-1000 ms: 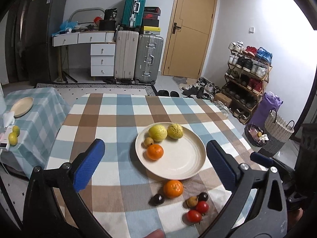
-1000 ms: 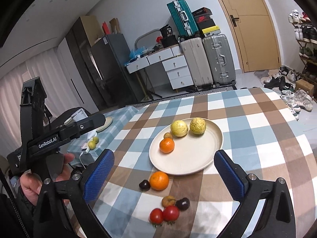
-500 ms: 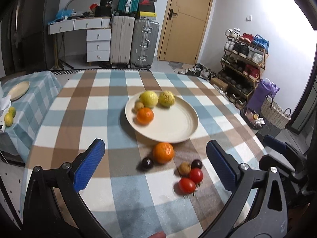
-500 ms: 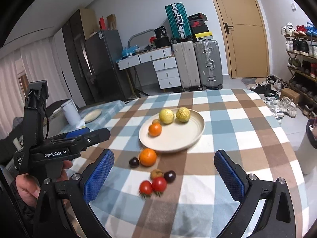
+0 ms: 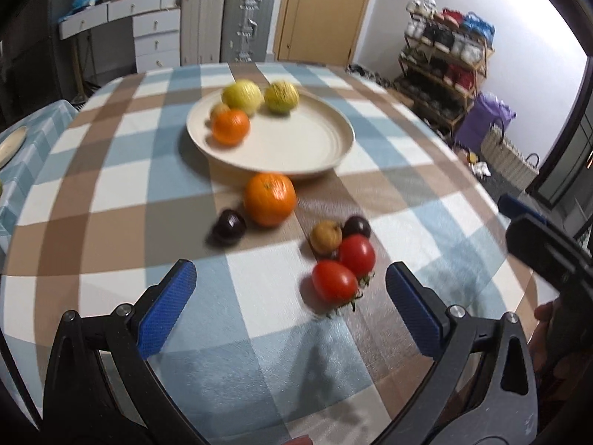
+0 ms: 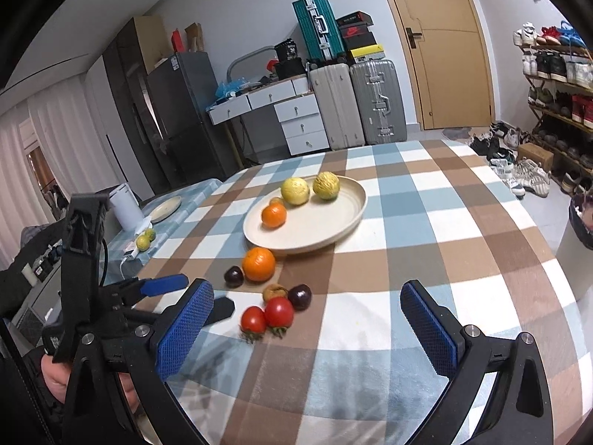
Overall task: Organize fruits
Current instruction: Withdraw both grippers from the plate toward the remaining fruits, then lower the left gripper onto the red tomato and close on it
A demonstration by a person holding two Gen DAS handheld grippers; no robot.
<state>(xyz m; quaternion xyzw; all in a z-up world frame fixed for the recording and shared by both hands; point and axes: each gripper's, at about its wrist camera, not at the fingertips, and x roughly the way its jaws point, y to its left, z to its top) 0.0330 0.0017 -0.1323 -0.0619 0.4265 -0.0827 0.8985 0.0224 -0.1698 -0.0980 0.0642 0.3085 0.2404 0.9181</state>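
A cream plate (image 5: 296,144) (image 6: 326,222) on the checked tablecloth holds two yellow fruits (image 5: 242,95), a small orange (image 5: 229,126) and a small brown fruit. In front of it lie a large orange (image 5: 270,198) (image 6: 258,264), two dark plums (image 5: 229,225), a brown fruit (image 5: 325,237) and two red tomatoes (image 5: 333,281) (image 6: 267,317). My left gripper (image 5: 291,289) is open and empty, low over the table just short of the tomatoes. My right gripper (image 6: 307,315) is open and empty, further back. The left gripper also shows in the right wrist view (image 6: 185,296).
A side table at the left carries a small plate (image 6: 165,208), a white jug (image 6: 126,207) and two small yellow fruits (image 6: 144,239). Suitcases (image 6: 355,107), a drawer desk and a door stand behind. A shoe rack (image 5: 444,66) is at the right.
Both grippers have dropped lower and moved forward towards the loose fruits. The left one now sits close to the tomatoes. Both stay open; no fruit has moved.
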